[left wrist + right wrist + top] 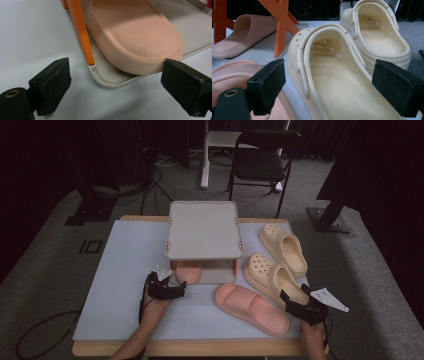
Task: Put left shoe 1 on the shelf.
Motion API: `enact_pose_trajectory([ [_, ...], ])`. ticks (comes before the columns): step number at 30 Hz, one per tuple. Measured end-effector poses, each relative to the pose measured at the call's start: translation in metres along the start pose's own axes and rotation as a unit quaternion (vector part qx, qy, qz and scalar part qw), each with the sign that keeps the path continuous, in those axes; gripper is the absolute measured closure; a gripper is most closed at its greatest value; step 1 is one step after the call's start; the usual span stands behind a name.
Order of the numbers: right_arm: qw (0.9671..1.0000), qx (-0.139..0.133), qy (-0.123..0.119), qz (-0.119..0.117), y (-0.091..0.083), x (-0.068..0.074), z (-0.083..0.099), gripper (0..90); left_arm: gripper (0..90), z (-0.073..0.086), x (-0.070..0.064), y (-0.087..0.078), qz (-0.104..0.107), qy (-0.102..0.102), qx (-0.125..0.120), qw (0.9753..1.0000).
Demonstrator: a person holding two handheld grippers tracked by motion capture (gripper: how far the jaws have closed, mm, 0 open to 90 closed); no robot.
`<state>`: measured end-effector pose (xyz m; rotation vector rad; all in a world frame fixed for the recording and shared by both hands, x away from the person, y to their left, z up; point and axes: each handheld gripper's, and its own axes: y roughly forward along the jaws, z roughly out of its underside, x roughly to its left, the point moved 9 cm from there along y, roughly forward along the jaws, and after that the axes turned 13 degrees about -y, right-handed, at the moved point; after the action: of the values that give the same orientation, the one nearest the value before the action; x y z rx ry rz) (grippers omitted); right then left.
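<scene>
- No brand, label or writing could be read on any shoe or on the rack.
- The left forearm came in from the bottom edge of the high view and angled up toward the rack's front; the left gripper (167, 287) sat at the front left corner of the grey two-tier shoe rack (204, 227).
- The left gripper's jaws stood wide apart, gripping nothing. In the left gripper view the heel of the pink slide on the rack (140, 37) lay between and just ahead of them, with no contact showing.
- That slide rested on the rack's lower shelf beside an orange upright (81, 32), its heel overhanging the shelf's front lip.
- The right hand (314, 332) came in at the lower right, near the table's front edge, with the right gripper (302, 306) tilted toward the shoes.
- The right gripper's jaws were also spread wide and empty. In the right gripper view they flanked the open heel of the near cream clog (337, 82); whether they touched it could not be told.
- The far cream clog (282, 247) lay just behind the near one, to the right of the rack.
- The second pink slide (250, 307) lay on the pale table mat (120, 285), between the two grippers, just beside the near clog.
</scene>
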<state>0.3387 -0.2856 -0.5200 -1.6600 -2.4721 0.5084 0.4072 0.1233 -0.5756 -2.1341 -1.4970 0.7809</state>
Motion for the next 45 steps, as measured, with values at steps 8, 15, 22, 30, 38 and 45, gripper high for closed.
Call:
enact_pose_trajectory([
  [8, 0.9999, -0.006, 0.010, -0.010, -0.001, -0.002, -0.004, 11.1, 6.8, -0.001, -0.004, -0.011, 0.019, 0.016, -0.025, 0.9994],
  [15, 0.9988, -0.016, 0.011, -0.046, -0.003, -0.004, -0.018, 11.1, 6.8, 0.003, -0.004, -0.031, 0.056, 0.029, -0.036, 0.9974],
  [22, 0.9970, 0.020, -0.017, -0.073, 0.009, -0.006, -0.015, 11.7, 6.8, 0.015, 0.010, -0.050, 0.074, 0.024, -0.042, 0.9961],
  [30, 0.9965, 0.034, -0.026, -0.071, 0.015, -0.017, -0.011, 17.5, 6.8, 0.016, 0.030, -0.075, 0.079, 0.028, -0.074, 0.9937],
  [38, 0.9953, 0.046, -0.021, -0.083, 0.020, -0.029, -0.009, 29.0, 6.8, 0.027, 0.042, -0.094, 0.074, 0.036, -0.073, 0.9939],
  [45, 0.9955, 0.050, -0.018, -0.079, 0.027, -0.045, -0.012, 32.8, 6.8, 0.036, 0.055, -0.110, 0.080, 0.016, -0.082, 0.9933],
])
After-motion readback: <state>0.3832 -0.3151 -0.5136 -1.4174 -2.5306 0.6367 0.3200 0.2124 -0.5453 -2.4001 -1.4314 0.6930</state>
